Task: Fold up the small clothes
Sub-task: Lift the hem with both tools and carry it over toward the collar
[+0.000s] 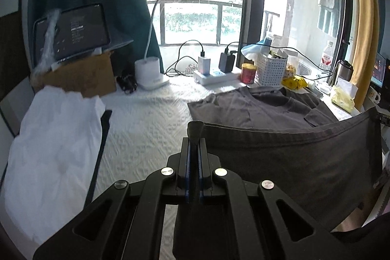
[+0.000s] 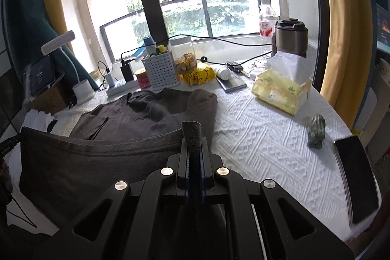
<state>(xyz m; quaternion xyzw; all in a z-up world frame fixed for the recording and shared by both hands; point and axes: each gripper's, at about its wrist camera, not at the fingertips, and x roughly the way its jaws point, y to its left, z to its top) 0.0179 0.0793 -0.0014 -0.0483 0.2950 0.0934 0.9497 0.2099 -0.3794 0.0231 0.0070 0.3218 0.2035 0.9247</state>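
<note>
A dark grey T-shirt (image 1: 263,111) lies on the white quilted table cover (image 1: 146,128), collar toward the window. Its bottom hem is lifted off the table and stretched taut between both grippers. My left gripper (image 1: 194,138) is shut on the hem's left corner, a tuft of cloth sticking out past the fingertips. My right gripper (image 2: 194,138) is shut on the hem's right corner. In the right wrist view the T-shirt (image 2: 136,113) has its right sleeve folded inward, and the raised hem (image 2: 97,145) hides the lower body of the shirt.
A white garment (image 1: 53,150) lies at the left. At the back stand a desk lamp (image 1: 150,72), a power strip (image 1: 214,76), a white basket (image 2: 160,70), a snack jar (image 2: 184,57) and a tissue pack (image 2: 282,91). A phone (image 2: 355,177) and a small figurine (image 2: 316,130) lie at the right.
</note>
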